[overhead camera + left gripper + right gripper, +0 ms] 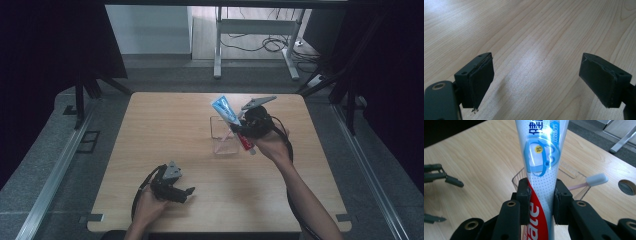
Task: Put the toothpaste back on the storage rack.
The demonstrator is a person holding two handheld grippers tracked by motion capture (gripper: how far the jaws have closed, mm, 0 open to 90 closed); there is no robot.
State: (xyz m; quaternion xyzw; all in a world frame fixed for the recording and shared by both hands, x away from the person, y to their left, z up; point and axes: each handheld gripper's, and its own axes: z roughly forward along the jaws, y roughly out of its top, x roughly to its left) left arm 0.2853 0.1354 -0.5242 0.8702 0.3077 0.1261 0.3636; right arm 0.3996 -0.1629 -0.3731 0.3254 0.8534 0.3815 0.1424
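Your right hand-held gripper (541, 203) clamps one toothpaste tube (541, 165), red with partial white lettering "ate". One toothbrush (596, 180) sits at two o'clock. Your left hand-held gripper (536, 80) gapes empty.

Left gripper (186, 192) rests low, fingers (480, 80) spread wide; right gripper (239, 131) is raised, fingers (524, 200) clamped.

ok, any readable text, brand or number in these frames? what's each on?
"ate": white letters on the red band of the toothpaste tube, between the right gripper jaws; the word's start is hidden.
Chinese characters at the tube's top: cut off, unreadable.
Yellow dot mid-tube: one character, too small to read.
High view: the tube's print is blurred.
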